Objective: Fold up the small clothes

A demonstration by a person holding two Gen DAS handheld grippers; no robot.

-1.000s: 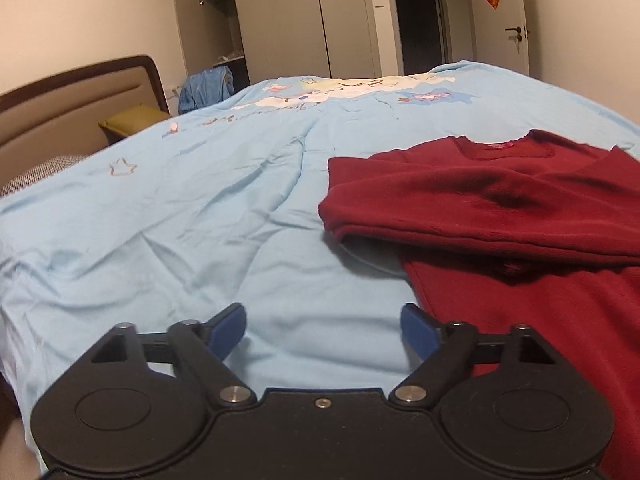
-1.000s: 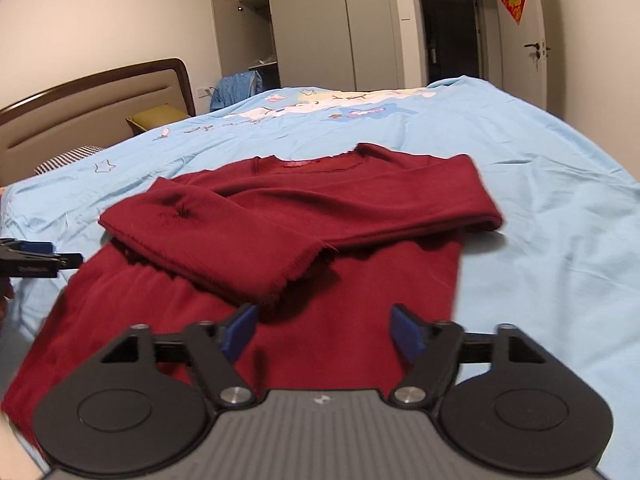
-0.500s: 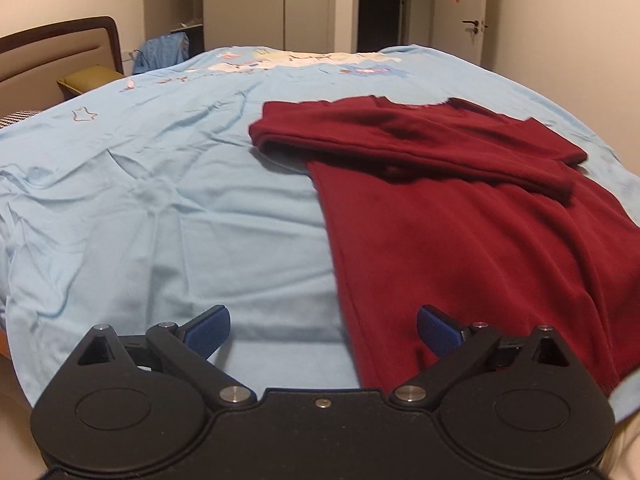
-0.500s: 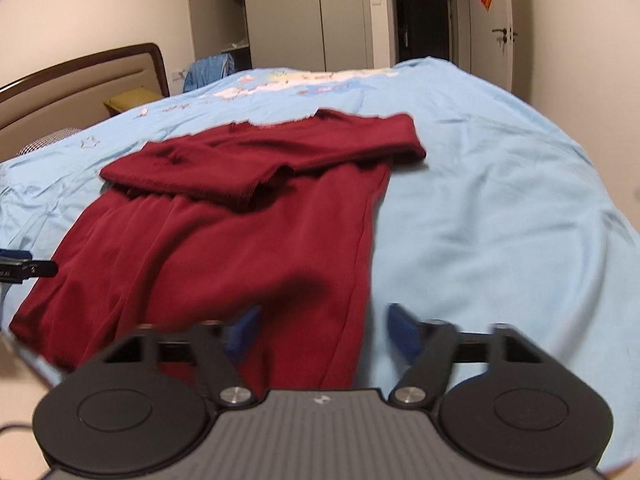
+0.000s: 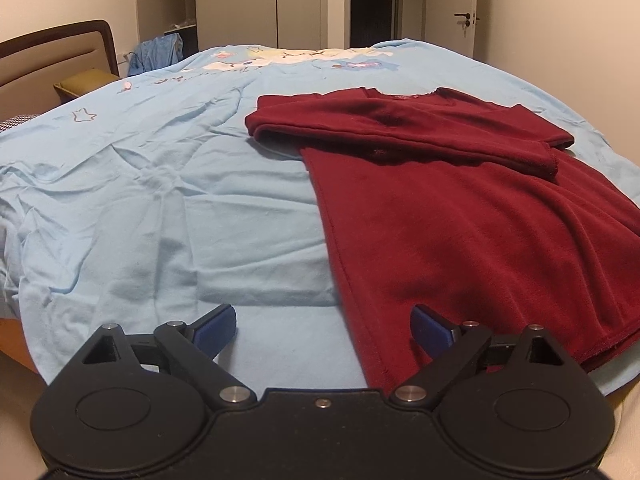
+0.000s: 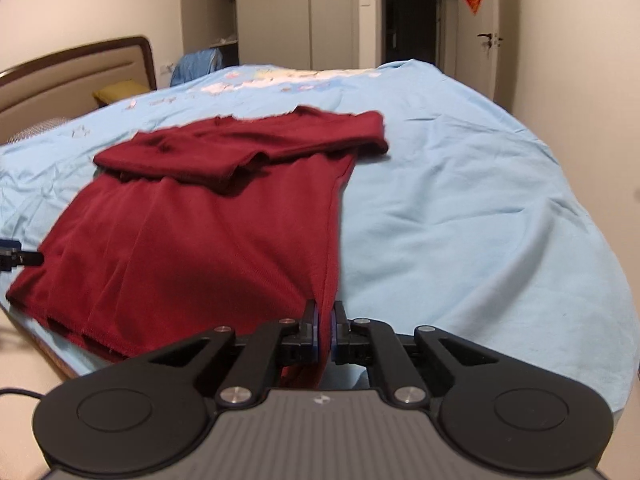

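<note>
A dark red long-sleeved top [image 5: 460,216] [image 6: 192,232] lies flat on the light blue bedsheet [image 5: 160,184] [image 6: 460,208], with both sleeves folded across the chest. My left gripper [image 5: 324,322] is open at the bottom left corner of the top; the hem's left edge runs between its blue fingertips. My right gripper [image 6: 325,330] is shut on the bottom right corner of the top, which is pinched between its fingers. The tip of the left gripper [image 6: 16,258] shows at the left edge of the right wrist view.
A padded headboard [image 5: 52,68] with a yellow pillow [image 5: 84,80] stands at the left. Wardrobes [image 5: 236,4], a dark doorway [image 5: 374,0] and a white door [image 5: 458,8] lie beyond the bed. Blue cloth [image 5: 156,54] is heaped near the wardrobe. The bed's near edge runs just below the grippers.
Both grippers drew back from the sleeves to the hem at the near edge of the bed. The right gripper went from open to shut on the bottom right corner.
</note>
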